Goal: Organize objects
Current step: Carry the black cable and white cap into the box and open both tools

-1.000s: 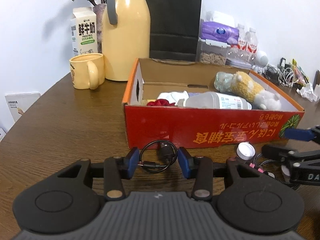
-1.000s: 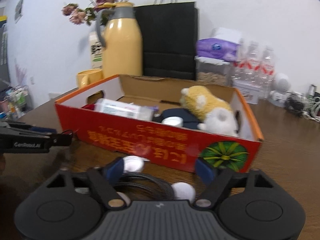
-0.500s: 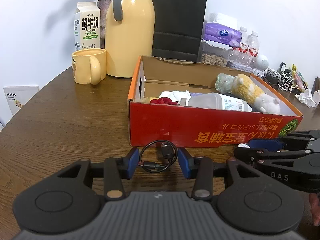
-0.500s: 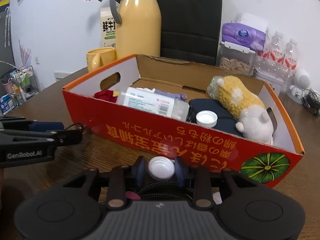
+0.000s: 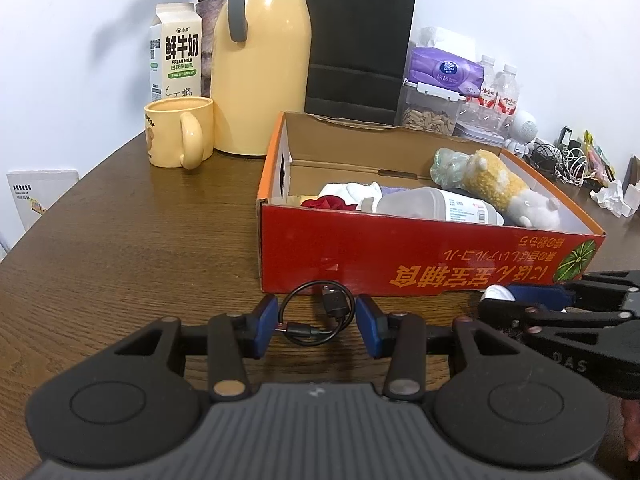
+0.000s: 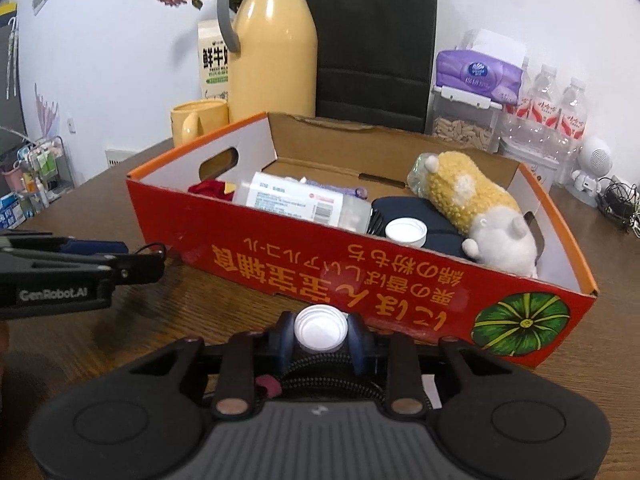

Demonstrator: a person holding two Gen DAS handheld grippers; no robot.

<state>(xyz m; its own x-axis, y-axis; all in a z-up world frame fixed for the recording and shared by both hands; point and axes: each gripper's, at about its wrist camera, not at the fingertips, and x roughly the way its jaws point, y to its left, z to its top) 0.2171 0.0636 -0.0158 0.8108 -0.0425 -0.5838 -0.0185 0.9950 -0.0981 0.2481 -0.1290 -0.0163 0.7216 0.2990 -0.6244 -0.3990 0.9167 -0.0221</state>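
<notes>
At the bottom centre of the right wrist view, the right gripper has its blue pads pressed against both sides of a white bottle cap, clamped on it just in front of the red cardboard box; the jaws have just been closing onto the cap. A braided black cord lies under the gripper, close to its body. In the left wrist view the left gripper sits at the bottom centre with its blue pads apart, and a small coiled black cable lies on the wooden table between them; the left pad appears to touch the cable's plug end, while the right pad stands clear of the coil, so nothing is gripped. The box fills the middle of both views, its front wall printed with upside-down yellow characters and a green pumpkin at the lower right corner. Inside it lie a clear plastic bottle on its side, a red cloth at the left end, a second white cap resting on a dark blue item, and a yellow and white plush toy toward the right. Behind the box, in the upper left of the frame, stand a yellow mug, a milk carton and a tall yellow thermos, with a black paper bag at top centre and a purple tissue pack at upper right.
</notes>
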